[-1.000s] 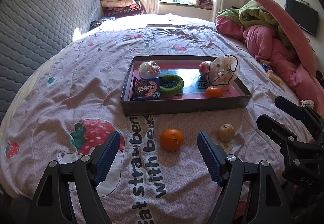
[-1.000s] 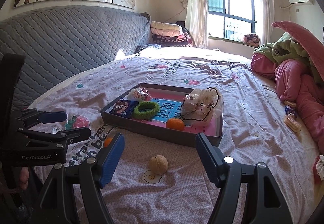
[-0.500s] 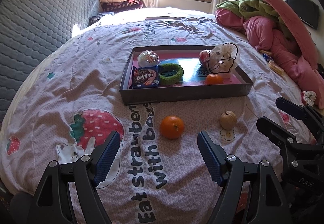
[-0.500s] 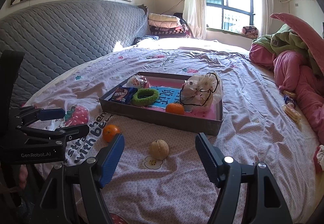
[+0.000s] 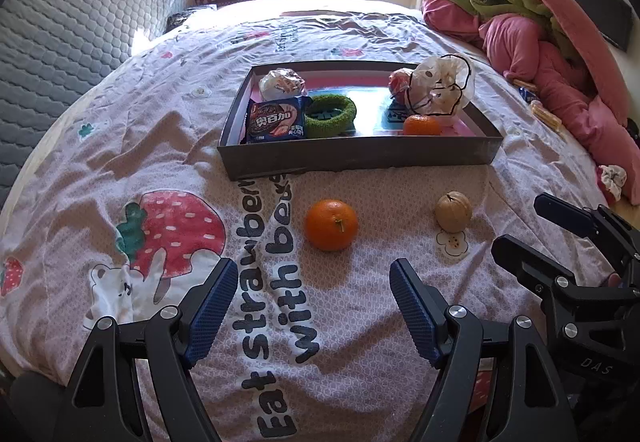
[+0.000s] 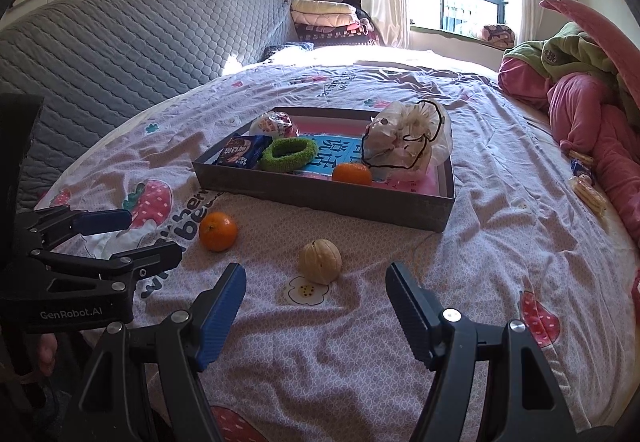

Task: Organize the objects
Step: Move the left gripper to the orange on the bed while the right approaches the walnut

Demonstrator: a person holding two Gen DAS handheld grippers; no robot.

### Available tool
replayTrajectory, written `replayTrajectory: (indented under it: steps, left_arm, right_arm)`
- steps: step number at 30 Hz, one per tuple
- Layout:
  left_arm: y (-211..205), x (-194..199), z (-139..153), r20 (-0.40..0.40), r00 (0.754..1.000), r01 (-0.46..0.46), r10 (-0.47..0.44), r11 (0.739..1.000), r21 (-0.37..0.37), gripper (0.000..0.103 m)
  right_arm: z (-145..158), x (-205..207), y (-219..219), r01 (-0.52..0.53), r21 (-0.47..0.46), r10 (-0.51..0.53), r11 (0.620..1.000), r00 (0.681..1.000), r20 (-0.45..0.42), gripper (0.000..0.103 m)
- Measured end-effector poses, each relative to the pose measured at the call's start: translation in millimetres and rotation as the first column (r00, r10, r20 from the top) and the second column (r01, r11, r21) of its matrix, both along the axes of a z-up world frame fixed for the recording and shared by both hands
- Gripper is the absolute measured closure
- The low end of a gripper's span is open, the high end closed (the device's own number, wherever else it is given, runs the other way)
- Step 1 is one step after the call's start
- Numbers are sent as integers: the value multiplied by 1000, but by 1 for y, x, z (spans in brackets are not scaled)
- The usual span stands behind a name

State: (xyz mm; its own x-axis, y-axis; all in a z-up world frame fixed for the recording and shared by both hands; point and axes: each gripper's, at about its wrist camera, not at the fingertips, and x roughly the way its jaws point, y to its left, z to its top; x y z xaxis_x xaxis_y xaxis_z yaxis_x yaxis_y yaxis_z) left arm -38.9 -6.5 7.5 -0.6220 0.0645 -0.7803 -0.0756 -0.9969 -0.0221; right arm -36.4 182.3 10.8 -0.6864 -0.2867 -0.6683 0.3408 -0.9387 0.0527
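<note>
A loose orange (image 5: pixel 331 225) lies on the bedspread just ahead of my open, empty left gripper (image 5: pixel 312 298); it also shows in the right wrist view (image 6: pixel 218 231). A tan walnut (image 6: pixel 320 261) lies just ahead of my open, empty right gripper (image 6: pixel 316 302) and shows in the left wrist view (image 5: pixel 453 211). Behind them stands a grey tray (image 5: pixel 360 160) holding a snack packet (image 5: pixel 275 120), a green ring (image 5: pixel 330 115), a second orange (image 5: pixel 421 125), a plastic bag (image 5: pixel 440 86) and a wrapped round item (image 5: pixel 282 83).
A grey quilted headboard (image 6: pixel 120 42) runs along the left. Pink and green bedding (image 5: pixel 560 54) is piled at the right, with small wrapped snacks (image 6: pixel 588 190) beside it. Folded blankets (image 6: pixel 328 18) lie by the window.
Both grippers have moved forward and lower towards the bed; the orange and the walnut now sit closer to the fingertips. Nothing was grasped.
</note>
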Motion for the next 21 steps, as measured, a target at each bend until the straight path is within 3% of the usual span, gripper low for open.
replayTrajectory:
  steps: [21]
  left_arm:
    - [1, -16, -31, 59, 998, 15, -16, 1000, 12, 24]
  right_arm:
    - [-26, -13, -8, -18, 33, 15, 999, 997, 76, 31]
